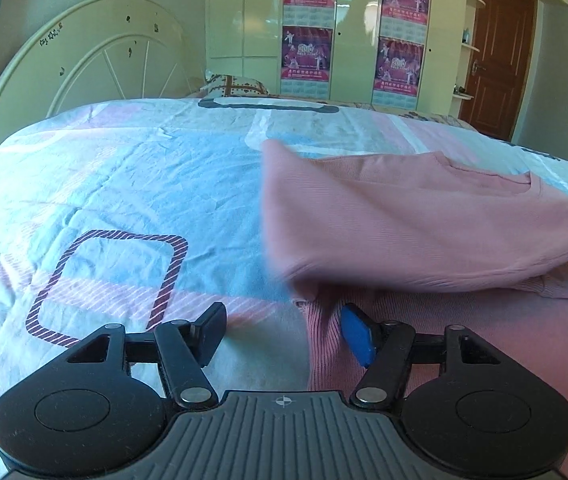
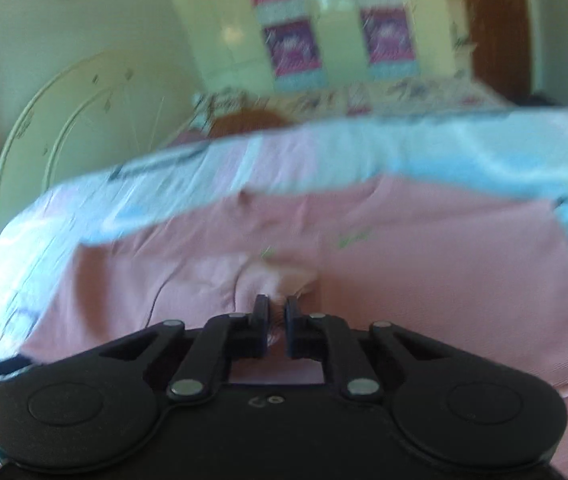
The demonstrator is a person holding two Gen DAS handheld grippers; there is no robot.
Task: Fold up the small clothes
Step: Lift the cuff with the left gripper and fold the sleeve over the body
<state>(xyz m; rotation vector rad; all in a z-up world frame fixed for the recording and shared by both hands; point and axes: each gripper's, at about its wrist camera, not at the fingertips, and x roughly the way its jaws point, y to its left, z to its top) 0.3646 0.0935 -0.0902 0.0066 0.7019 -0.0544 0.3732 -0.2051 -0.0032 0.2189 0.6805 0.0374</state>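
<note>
both grippers over the bed (image 1: pixel 123 184): right gripper (image 2: pixel 275 312) pinching the pink top (image 2: pixel 424 288), left gripper (image 1: pixel 284 332) jaws apart, empty.

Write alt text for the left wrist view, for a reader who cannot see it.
The left tool hovers open over the near edge of a pink garment lying on a bed with a blue, pink and white patterned sheet; part of the garment is lifted and blurred. Behind stand a cream headboard, a wardrobe with posters and a brown door.
</note>
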